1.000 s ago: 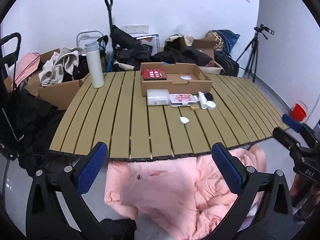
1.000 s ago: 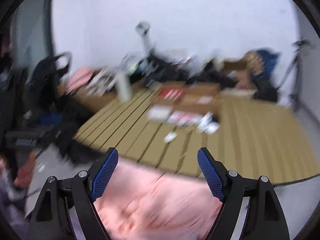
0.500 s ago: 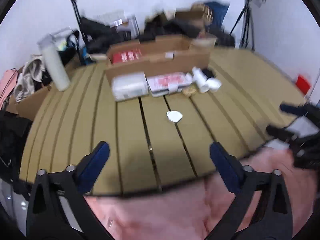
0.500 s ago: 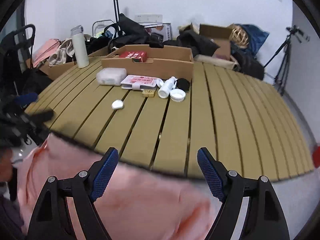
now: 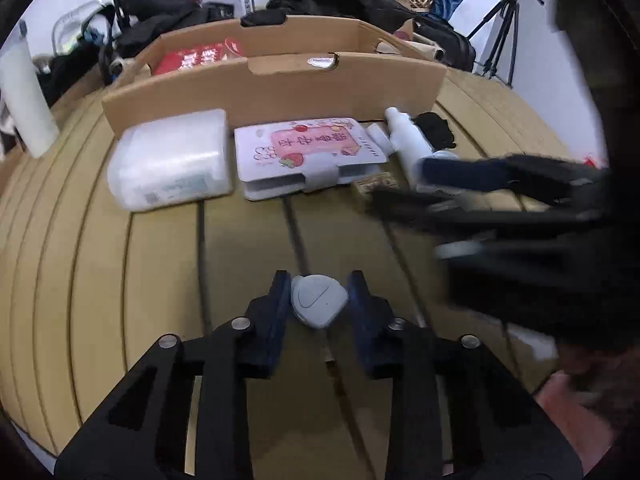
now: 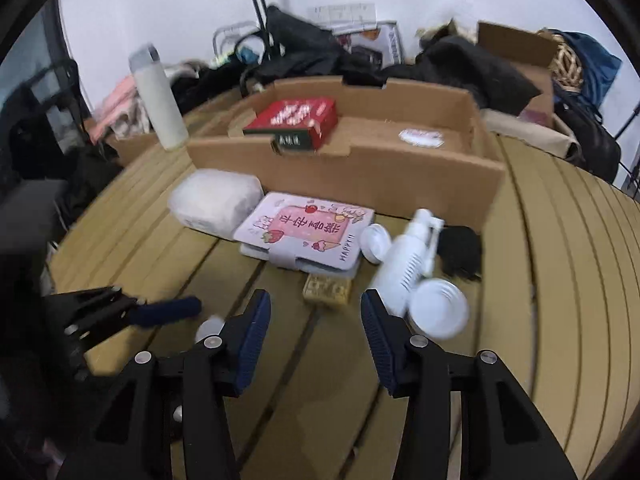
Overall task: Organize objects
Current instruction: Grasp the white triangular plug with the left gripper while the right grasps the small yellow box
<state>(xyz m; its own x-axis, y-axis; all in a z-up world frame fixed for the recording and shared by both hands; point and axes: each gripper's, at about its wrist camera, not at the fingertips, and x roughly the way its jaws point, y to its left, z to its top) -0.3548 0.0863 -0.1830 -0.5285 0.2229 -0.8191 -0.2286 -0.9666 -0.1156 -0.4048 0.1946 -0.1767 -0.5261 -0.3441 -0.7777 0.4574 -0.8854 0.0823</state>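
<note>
Both cameras sit low over the slatted table (image 5: 160, 300), looking forward along their own blue-padded fingers toward the cardboard box (image 5: 276, 80) at the far side. The left wrist view is nearer, its frame's right filled by the blurred right gripper (image 5: 400, 196). The right wrist view faces the same way from further right and shows the left gripper (image 6: 192, 312) at its lower left. Both share the strawberry-print case (image 5: 308, 152), the white spray bottle (image 6: 408, 264) and the box

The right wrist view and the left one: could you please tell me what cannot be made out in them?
- Small grey case, right wrist view: mostly hidden behind that hand-held gripper's finger.
- Right hand-held gripper, left wrist view: motion-blurred; contact with anything is unclear.
- Small yellow box: print too blurred to read.
- Cardboard tray, left wrist view: near wall hides its floor.
</note>
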